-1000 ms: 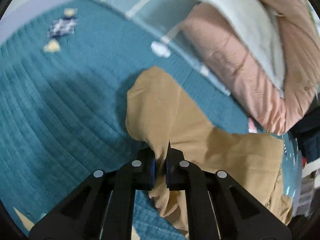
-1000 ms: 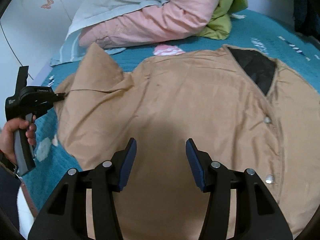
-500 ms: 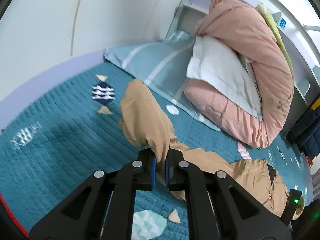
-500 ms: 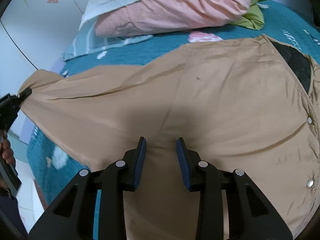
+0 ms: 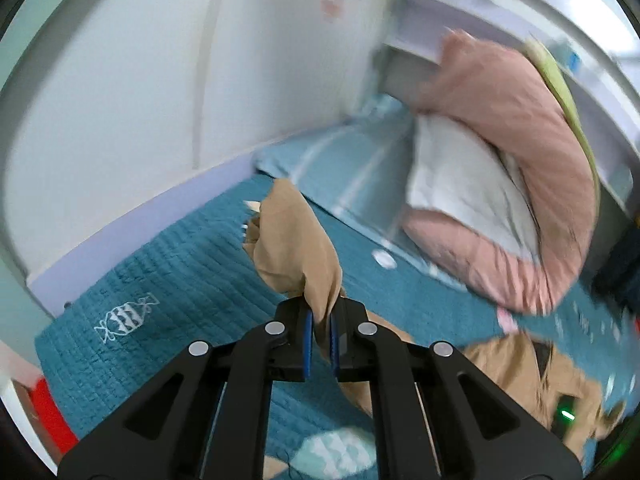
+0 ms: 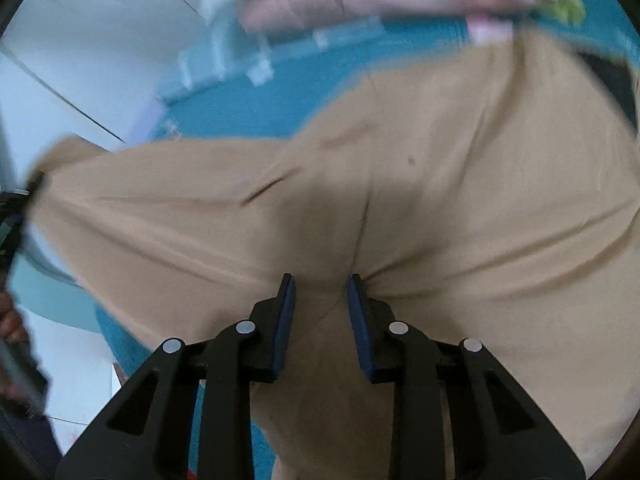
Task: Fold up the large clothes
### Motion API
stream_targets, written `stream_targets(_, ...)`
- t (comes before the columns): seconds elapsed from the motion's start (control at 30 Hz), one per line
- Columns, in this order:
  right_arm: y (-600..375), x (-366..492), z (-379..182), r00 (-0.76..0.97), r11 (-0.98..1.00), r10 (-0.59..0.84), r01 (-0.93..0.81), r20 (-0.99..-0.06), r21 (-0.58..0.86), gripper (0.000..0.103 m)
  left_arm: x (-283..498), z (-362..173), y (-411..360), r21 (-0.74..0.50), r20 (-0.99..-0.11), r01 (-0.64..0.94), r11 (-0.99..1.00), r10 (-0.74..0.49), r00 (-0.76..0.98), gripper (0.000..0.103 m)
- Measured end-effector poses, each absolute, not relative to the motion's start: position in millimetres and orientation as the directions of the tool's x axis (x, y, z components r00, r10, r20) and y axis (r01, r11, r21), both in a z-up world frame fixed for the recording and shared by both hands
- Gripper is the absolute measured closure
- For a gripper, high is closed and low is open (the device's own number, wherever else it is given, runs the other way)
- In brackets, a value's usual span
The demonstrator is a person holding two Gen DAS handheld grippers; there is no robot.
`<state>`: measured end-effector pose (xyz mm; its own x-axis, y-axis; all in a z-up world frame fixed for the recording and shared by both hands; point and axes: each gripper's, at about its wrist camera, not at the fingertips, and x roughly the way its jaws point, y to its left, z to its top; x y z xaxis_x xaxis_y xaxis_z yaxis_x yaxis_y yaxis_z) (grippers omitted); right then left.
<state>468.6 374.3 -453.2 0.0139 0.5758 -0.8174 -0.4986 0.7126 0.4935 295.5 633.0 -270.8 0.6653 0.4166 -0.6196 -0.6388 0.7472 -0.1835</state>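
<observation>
A large tan shirt (image 6: 440, 168) with a dark collar lining lies spread over a teal bedspread (image 5: 172, 280). My left gripper (image 5: 320, 320) is shut on the end of the shirt's sleeve (image 5: 296, 248) and holds it lifted above the bed. The sleeve stretches out to the left in the right wrist view (image 6: 120, 200). My right gripper (image 6: 320, 292) has its jaws narrowly apart with a bunched fold of the shirt's body between them. The left gripper (image 6: 16, 208) shows at the left edge of that view.
A pink duvet (image 5: 520, 152) with a white pillow (image 5: 456, 184) and a light blue striped sheet (image 5: 352, 172) is piled at the head of the bed. A white wall (image 5: 120, 100) runs along the bed's far side. A red object (image 5: 48, 408) shows at bottom left.
My left gripper has lifted the sleeve and pulled it outward, stretching it away from the shirt's body. My right gripper has closed down from wide open onto a fold of the shirt.
</observation>
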Motion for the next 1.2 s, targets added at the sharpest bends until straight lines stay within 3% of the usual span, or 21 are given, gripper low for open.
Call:
stream_targets(0.23, 320, 487, -429, 0.043, 0.657, 0.675, -0.490, -0.737, 0.573, 0.083, 336, -232, 518, -0.123, -0.543, -0.453, 0.883, 0.322, 0.775, 0.097)
stream_targets(0.47, 162, 512, -394, 0.296, 0.786, 0.577, -0.456, -0.761, 0.419, 0.081, 419, -232, 373, -0.166, -0.539, -0.211, 0.963, 0.091, 0.837, 0.097)
stream_targets(0.67, 6, 524, -394, 0.472, 0.917, 0.380, -0.309, -0.796, 0.254, 0.080, 512, -295, 253, -0.218, -0.619, -0.101, 0.971, -0.057, 0.784, 0.097)
stream_targets(0.87, -109, 524, -398, 0.543, 0.975, 0.221, -0.136, -0.810, 0.175, 0.080, 572, -395, 176, -0.156, -0.770, -0.085, 0.984, -0.068, 0.634, 0.096)
stream_targets(1.0, -154, 531, -405, 0.561, 0.983, 0.162, -0.018, -0.812, 0.184, 0.072, 580, -440, 157, -0.093, -0.835, -0.076, 0.993, -0.036, 0.549, 0.096)
stream_targets(1.1, -167, 537, -407, 0.579, 0.981, 0.125, 0.047, -0.806, 0.186, 0.069, 573, -450, 147, -0.101, -0.848, -0.067, 0.993, -0.050, 0.528, 0.082)
stream_targets(1.17, -178, 543, -405, 0.595, 0.970, 0.121, 0.097, -0.794, 0.221, 0.068, 568, -449, 142, -0.125, -0.844, -0.045, 0.991, -0.083, 0.530, 0.063)
stream_targets(1.2, -183, 543, -404, 0.601, 0.966, 0.117, 0.116, -0.790, 0.232, 0.066, 565, -448, 138, -0.137, -0.841, -0.034, 0.990, -0.098, 0.533, 0.043)
